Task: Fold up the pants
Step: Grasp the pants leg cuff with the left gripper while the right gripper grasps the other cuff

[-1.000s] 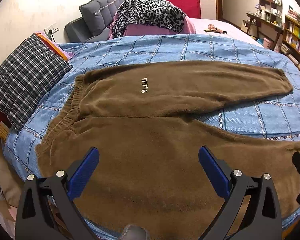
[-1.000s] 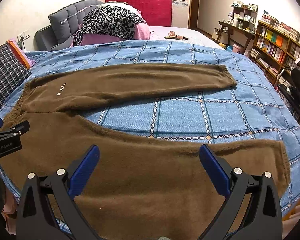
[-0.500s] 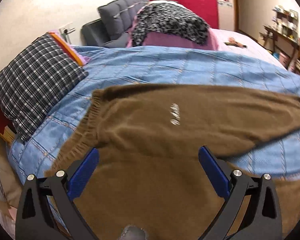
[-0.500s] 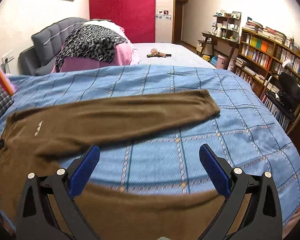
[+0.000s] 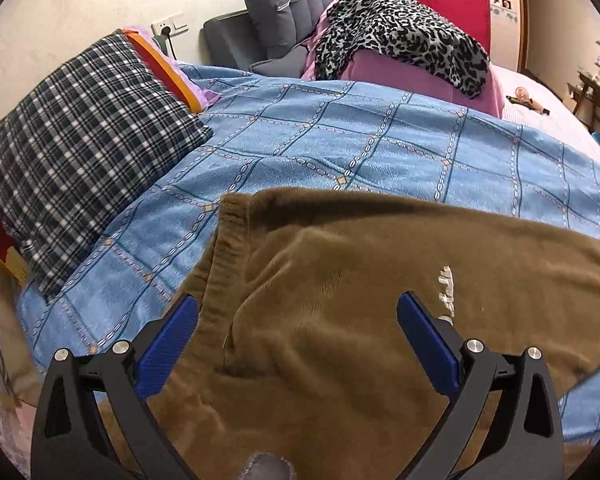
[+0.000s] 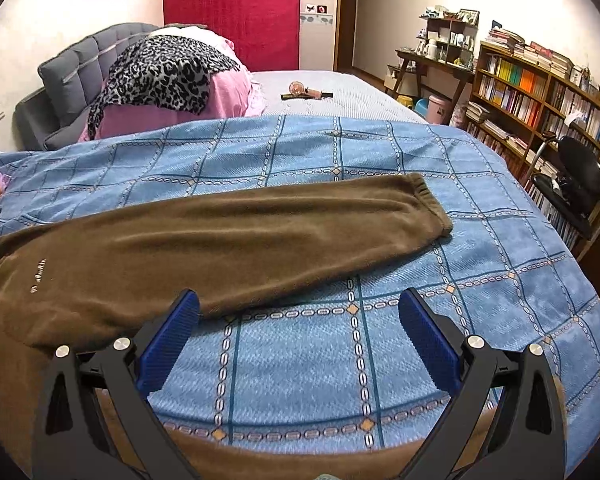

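Brown fleece pants [image 5: 360, 280] lie spread on the blue checked bedspread [image 5: 340, 140]. In the left wrist view my left gripper [image 5: 298, 320] is open, low over the waistband area near the white logo. In the right wrist view the far leg [image 6: 240, 236] lies flat with its cuff to the right, and the near leg [image 6: 300, 456] runs along the bottom edge under my gripper. My right gripper [image 6: 300, 320] is open over the bedspread [image 6: 380, 340] between the two legs.
A plaid pillow [image 5: 80, 140] lies at the left bed edge. A leopard-print cloth [image 6: 160, 72] on pink bedding lies at the headboard. Bookshelves [image 6: 540, 92] and a black chair [image 6: 576, 184] stand right of the bed.
Both grippers have moved forward and lower over the pants. The left now sits at the waistband, the right past the near leg. Both stayed open.
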A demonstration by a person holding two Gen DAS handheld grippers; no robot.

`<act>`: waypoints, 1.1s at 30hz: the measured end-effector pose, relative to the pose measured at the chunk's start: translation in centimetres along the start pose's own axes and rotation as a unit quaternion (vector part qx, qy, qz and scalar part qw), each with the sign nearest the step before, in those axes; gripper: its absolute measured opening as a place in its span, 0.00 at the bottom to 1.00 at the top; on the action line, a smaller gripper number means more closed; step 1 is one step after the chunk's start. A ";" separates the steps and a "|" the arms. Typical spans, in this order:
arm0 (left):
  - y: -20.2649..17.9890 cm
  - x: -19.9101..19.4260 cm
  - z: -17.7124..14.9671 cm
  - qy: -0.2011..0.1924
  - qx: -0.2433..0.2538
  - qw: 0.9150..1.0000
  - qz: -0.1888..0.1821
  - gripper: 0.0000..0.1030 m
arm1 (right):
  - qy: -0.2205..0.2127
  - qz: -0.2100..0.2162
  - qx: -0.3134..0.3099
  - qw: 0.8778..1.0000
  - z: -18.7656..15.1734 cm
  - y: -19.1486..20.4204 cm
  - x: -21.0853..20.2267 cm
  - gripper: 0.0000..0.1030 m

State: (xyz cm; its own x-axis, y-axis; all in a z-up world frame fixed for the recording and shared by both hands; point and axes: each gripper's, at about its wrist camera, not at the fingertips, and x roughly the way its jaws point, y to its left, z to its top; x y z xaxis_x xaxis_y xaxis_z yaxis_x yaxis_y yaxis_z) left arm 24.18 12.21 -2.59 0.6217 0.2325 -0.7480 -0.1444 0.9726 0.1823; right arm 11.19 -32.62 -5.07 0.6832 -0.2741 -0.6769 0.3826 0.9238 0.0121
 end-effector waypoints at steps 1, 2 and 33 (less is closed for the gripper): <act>0.0 0.5 0.2 0.001 -0.001 1.000 -0.002 0.95 | 0.004 -0.001 0.000 1.000 0.1 0.0 0.8 0.97; 0.1 1.2 0.6 0.002 -0.004 1.000 -0.010 0.95 | 0.008 -0.002 0.001 1.000 0.2 -0.1 1.5 0.97; 6.1 19.5 6.7 0.064 -0.108 0.992 -0.034 0.95 | 0.080 -0.010 0.016 0.997 3.3 -2.3 14.4 0.97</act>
State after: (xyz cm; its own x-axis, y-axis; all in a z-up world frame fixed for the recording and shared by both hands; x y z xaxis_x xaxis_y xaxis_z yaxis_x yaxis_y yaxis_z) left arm 40.56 22.66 -11.73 0.5341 0.1519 -0.8317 -0.2754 0.9613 -0.0013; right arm 22.23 -39.62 -12.44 0.5684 -0.2440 -0.7857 0.4173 0.9086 0.0197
